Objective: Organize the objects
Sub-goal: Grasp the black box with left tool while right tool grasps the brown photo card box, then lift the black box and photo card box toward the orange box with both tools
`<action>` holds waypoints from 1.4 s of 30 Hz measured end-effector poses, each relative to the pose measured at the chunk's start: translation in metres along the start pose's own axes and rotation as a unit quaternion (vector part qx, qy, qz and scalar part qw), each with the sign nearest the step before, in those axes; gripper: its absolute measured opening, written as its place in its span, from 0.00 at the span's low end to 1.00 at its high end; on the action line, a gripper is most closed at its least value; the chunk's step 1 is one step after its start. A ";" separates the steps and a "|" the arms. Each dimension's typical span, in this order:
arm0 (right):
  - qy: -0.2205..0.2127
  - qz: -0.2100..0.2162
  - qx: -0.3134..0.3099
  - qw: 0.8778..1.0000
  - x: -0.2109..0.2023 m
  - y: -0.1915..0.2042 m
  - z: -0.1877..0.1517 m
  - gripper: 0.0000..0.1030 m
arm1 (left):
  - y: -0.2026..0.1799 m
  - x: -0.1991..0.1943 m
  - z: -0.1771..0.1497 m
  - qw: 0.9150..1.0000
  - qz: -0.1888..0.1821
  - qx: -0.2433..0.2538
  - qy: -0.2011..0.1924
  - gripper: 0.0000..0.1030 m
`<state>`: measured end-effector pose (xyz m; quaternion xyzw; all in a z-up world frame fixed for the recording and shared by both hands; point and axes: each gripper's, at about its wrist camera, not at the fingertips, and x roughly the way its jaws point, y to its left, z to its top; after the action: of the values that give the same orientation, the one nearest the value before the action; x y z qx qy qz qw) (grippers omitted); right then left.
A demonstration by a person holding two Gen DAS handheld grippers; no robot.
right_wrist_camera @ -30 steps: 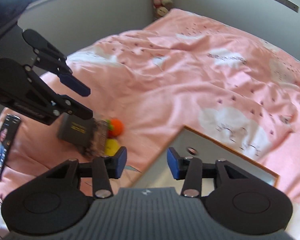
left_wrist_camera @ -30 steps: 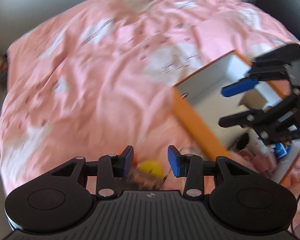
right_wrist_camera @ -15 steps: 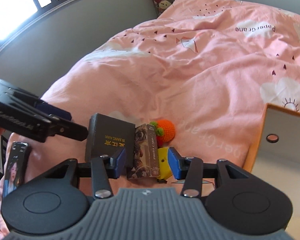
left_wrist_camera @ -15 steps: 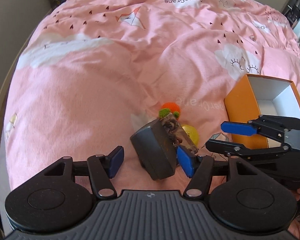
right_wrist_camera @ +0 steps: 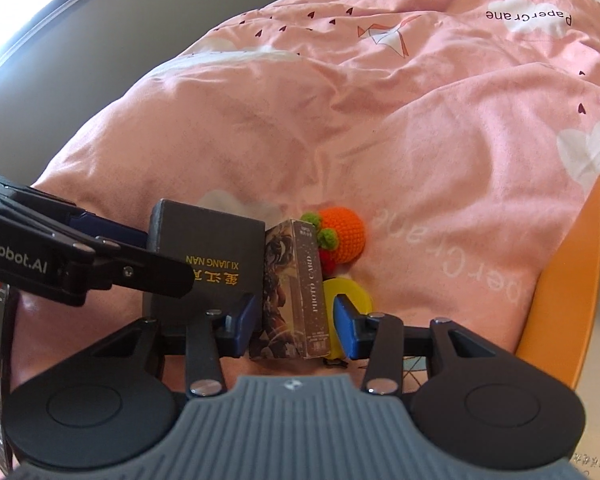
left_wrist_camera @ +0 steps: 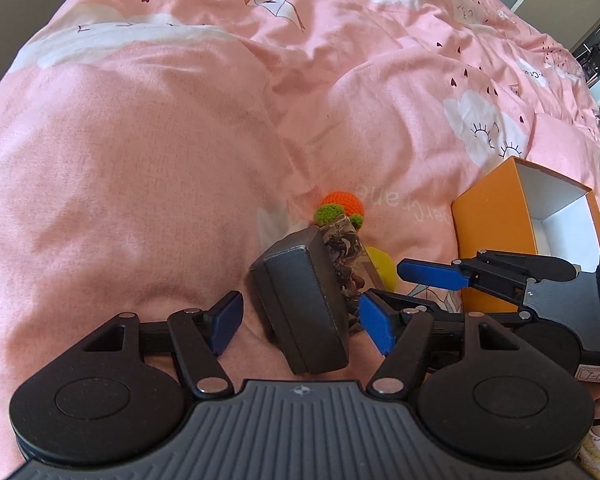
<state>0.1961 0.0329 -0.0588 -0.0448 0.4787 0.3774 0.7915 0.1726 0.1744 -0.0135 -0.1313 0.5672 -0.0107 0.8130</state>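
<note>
Pink bedding [left_wrist_camera: 180, 152] printed with clouds and paper cranes covers the whole bed, with an open orange box [left_wrist_camera: 496, 224] resting on it at the right. Near the box stand a dark box [left_wrist_camera: 304, 304] and, touching it, a photo card box [right_wrist_camera: 296, 292], with an orange crochet ball [right_wrist_camera: 342, 240] and a yellow disc [right_wrist_camera: 350, 296] just behind. The left gripper [left_wrist_camera: 300, 322] has just been opening, its fingers spread around the dark box without pressing it, while the right gripper [right_wrist_camera: 294, 328] straddles the photo card box, pads just off its sides

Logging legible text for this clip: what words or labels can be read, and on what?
"PaperCrane", seen upside down: pink duvet.
"XI JIANG NAN", above gold characters I cannot read: black box.
"PHOTO CARD": card box; its smaller print is too small.
"nRobot.AI", cut off at the frame edge: left gripper.
</note>
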 end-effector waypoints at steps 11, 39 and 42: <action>0.034 0.005 -0.030 0.999 0.024 -0.001 0.018 0.45 | 0.005 0.015 -0.004 1.000 -0.005 -0.011 -0.004 0.53; 0.018 0.051 0.010 0.998 -0.006 0.008 0.017 0.23 | 0.012 -0.050 -0.002 0.999 -0.030 0.002 -0.031 0.39; -0.007 0.056 0.026 0.998 -0.030 0.007 0.012 0.23 | 0.004 -0.062 -0.003 0.999 -0.030 0.013 -0.043 0.40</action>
<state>0.1928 0.0264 -0.0263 0.0058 0.4844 0.4089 0.7734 0.1466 0.1877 0.0420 -0.1378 0.5276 -0.0374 0.8374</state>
